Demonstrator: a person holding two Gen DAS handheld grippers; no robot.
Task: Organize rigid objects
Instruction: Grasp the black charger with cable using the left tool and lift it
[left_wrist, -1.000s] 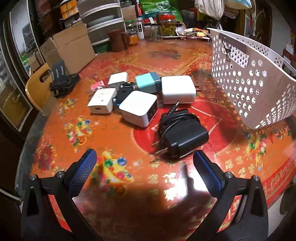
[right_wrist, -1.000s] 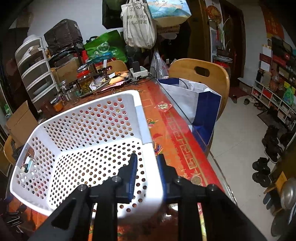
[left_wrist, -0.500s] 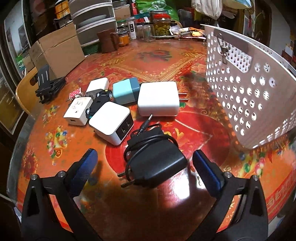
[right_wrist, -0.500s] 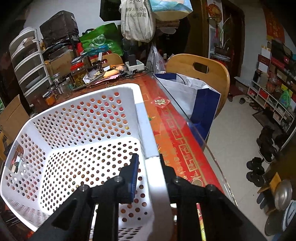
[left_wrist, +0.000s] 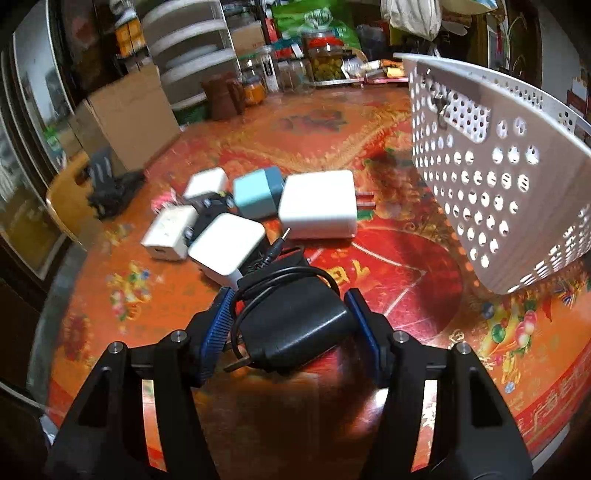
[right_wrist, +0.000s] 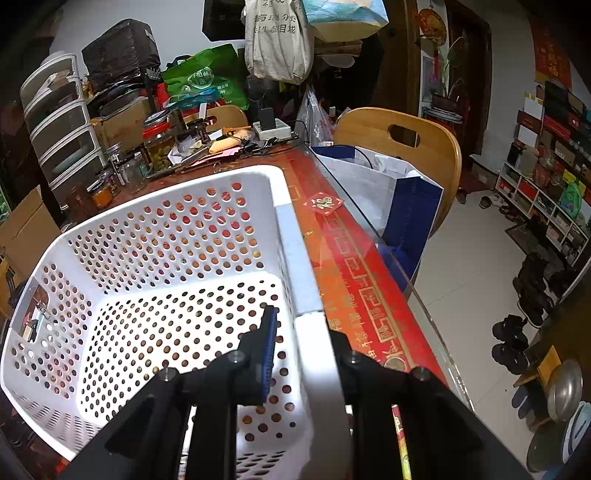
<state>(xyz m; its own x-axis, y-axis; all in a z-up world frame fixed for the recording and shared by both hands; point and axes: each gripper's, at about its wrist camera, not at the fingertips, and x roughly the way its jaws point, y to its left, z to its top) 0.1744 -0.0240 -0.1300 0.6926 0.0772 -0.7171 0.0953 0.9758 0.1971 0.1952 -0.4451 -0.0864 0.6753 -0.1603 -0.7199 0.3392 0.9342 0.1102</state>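
Closing in from a wide spread, the left gripper (left_wrist: 291, 325) now has its jaws on either side of the black charger (left_wrist: 291, 328); they are closing, and the blurred view seems to show the pads at its sides. That charger lies on the tabletop (left_wrist: 388, 129) in front of several white chargers (left_wrist: 317, 205). Clamped on the white basket (right_wrist: 177, 280) rim is the right gripper (right_wrist: 303, 354).

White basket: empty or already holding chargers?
Empty. The right wrist view shows the white basket with only its bare perforated floor; the black charger and the white adapters lie outside on the table.
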